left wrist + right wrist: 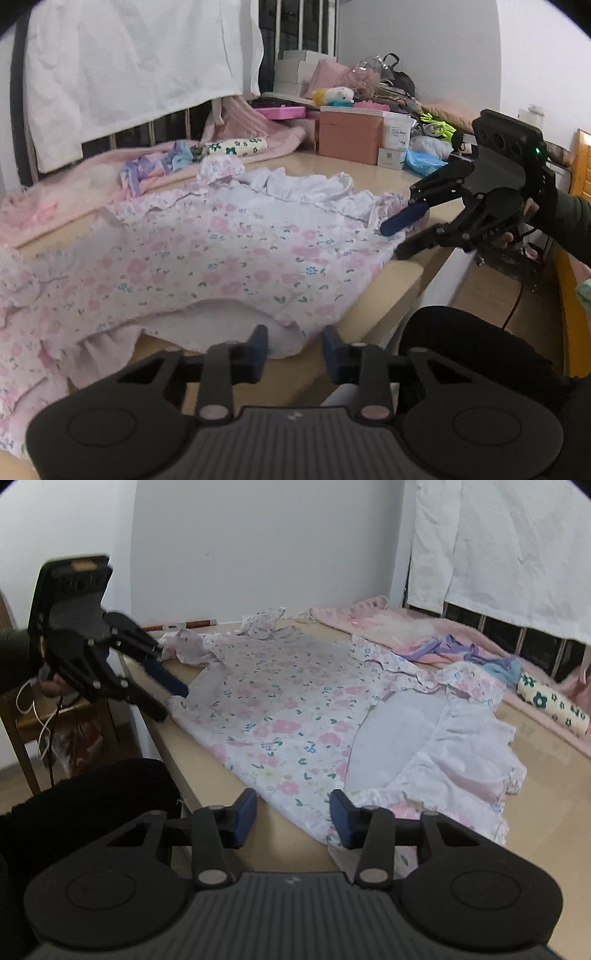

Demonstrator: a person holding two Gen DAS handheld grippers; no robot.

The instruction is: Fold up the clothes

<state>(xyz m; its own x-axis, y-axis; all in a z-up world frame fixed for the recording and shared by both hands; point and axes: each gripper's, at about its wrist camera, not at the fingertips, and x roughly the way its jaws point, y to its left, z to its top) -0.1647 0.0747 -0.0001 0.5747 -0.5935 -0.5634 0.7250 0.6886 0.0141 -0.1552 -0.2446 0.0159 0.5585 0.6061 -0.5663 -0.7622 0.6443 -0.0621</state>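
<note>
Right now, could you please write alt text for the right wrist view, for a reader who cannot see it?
A pink floral garment lies spread on a beige table. The right gripper is at its near edge, jaws apart with cloth between them; the left gripper is at its far-left corner. Pink bedding lies behind.

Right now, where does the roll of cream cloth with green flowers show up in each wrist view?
Left wrist view: the cream flowered roll lies upper centre, on the pink blanket behind the floral garment.
Right wrist view: the same roll sits at the far right edge, beyond the garment.
Shared landmark: the purple and blue ribboned cloth lying beside the roll.
</note>
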